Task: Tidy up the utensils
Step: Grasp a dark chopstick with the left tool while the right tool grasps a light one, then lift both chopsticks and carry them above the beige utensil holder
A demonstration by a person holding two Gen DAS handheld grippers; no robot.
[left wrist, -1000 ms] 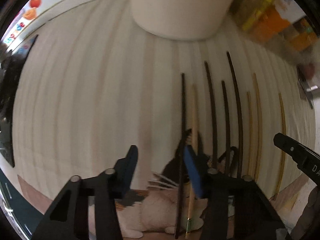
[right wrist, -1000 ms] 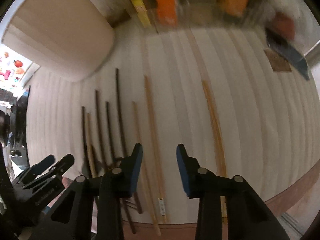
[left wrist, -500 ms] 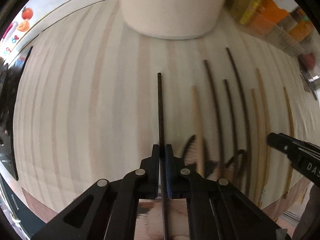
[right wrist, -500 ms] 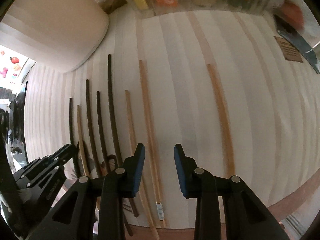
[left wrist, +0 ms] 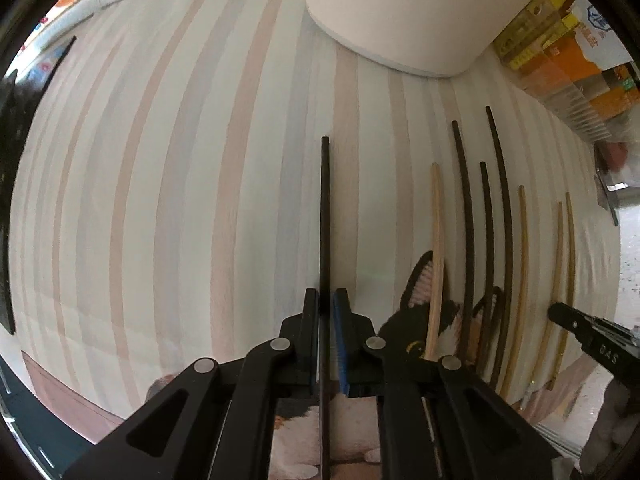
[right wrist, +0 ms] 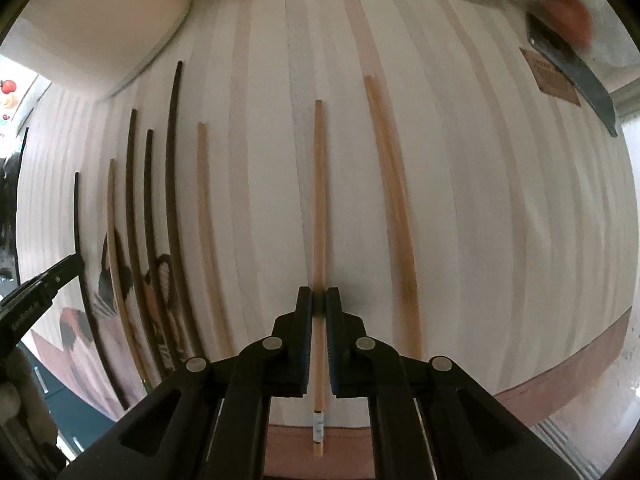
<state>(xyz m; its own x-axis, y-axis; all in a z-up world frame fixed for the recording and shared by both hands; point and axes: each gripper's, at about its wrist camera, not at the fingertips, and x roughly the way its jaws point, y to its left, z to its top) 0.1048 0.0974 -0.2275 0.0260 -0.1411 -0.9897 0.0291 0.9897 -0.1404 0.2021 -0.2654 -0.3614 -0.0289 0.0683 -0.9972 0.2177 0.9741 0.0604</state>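
On the pale striped wooden tabletop [left wrist: 180, 200], both claws now grip a single chopstick each. The left gripper [left wrist: 329, 304] is clenched on a thin black chopstick [left wrist: 324, 208], which runs from its pads toward twelve o'clock in the left wrist view. A second ago those jaws stood apart over the row; they have closed and carried the black stick sideways, so it now lies well apart from the others, toward nine o'clock of them. The right gripper [right wrist: 318, 300] has just been closing too, and its pads now pinch a light wooden chopstick [right wrist: 318, 200] that a moment earlier lay loose beside its open jaws. At ten o'clock of it lie the remaining dark and light chopsticks [right wrist: 172, 200], partly across a cat-print mat [right wrist: 116, 280]; at one o'clock lies a pair of light wooden sticks [right wrist: 394, 220], close together. A large cream rounded container [left wrist: 400, 20] stands at twelve o'clock.

With one dark stick and one light stick now in hand, the sorting seems well under way: each probably goes to its own colour group.
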